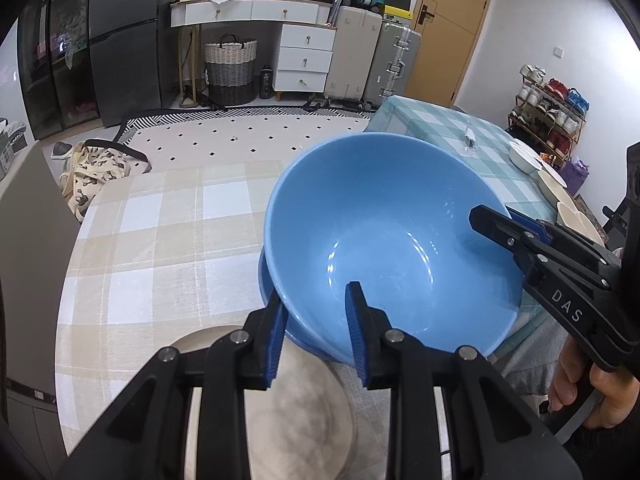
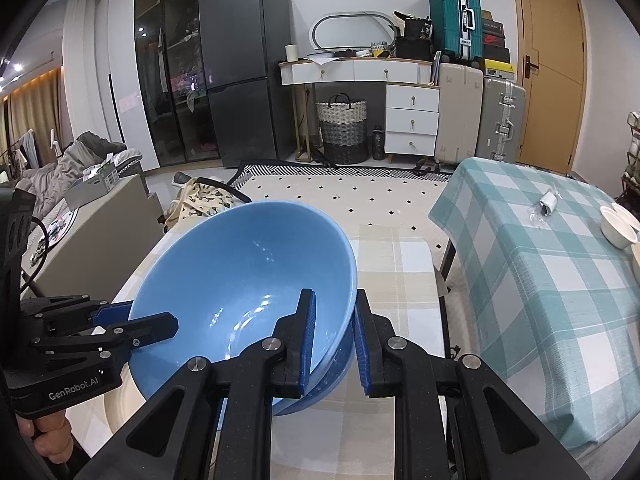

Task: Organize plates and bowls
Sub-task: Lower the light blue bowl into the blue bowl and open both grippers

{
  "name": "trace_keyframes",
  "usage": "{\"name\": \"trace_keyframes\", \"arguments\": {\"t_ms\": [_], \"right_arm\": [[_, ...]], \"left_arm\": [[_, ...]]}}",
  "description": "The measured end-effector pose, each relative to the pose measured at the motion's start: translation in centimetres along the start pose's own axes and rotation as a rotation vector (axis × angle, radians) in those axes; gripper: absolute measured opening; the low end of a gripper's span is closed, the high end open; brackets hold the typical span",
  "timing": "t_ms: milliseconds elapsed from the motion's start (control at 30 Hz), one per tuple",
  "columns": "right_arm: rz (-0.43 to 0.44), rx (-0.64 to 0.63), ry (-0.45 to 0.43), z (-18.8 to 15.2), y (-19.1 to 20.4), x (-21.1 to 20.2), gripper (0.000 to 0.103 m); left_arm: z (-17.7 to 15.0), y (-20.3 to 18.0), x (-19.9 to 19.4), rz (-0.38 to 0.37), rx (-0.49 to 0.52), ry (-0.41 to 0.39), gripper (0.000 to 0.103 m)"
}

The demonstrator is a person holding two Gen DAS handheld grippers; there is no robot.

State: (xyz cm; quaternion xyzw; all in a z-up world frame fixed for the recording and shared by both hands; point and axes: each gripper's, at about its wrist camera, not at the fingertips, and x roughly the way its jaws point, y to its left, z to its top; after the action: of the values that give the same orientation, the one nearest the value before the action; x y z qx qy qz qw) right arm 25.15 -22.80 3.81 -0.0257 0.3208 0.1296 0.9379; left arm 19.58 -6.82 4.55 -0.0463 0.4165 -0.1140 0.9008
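Blue and glossy, the large bowl (image 1: pixel 384 240) is empty and tilted, held up over the surface (image 1: pixel 160 232) with the beige checked cloth. Both tools grip its rim: the left tool (image 1: pixel 316 332) is clamped on the near edge, one pad inside the bowl and one outside, and the right tool (image 2: pixel 334 344) is clenched on the opposite edge in the same way, wall between its pads. A second blue bowl (image 2: pixel 340 364) shows just under the first on the right side; whether the two touch I cannot tell. Below the left tool a grey-brown plate (image 1: pixel 304 412) lies on the cloth with nothing on it. On the neighbouring surface with the teal checked cloth (image 2: pixel 552 280), well apart, stand small white bowls (image 2: pixel 618 226), stacked near its far right edge, beside a small wrapped item (image 2: pixel 546 202).
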Motion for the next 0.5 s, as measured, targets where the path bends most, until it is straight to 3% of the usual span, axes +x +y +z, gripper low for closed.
{"name": "trace_keyframes", "arguments": {"t_ms": [500], "right_arm": [[-0.015,0.027,0.079,-0.9,-0.4,3.4,0.018]], "left_arm": [[0.0,0.9,2.3,0.035,-0.005,0.024,0.027]]}}
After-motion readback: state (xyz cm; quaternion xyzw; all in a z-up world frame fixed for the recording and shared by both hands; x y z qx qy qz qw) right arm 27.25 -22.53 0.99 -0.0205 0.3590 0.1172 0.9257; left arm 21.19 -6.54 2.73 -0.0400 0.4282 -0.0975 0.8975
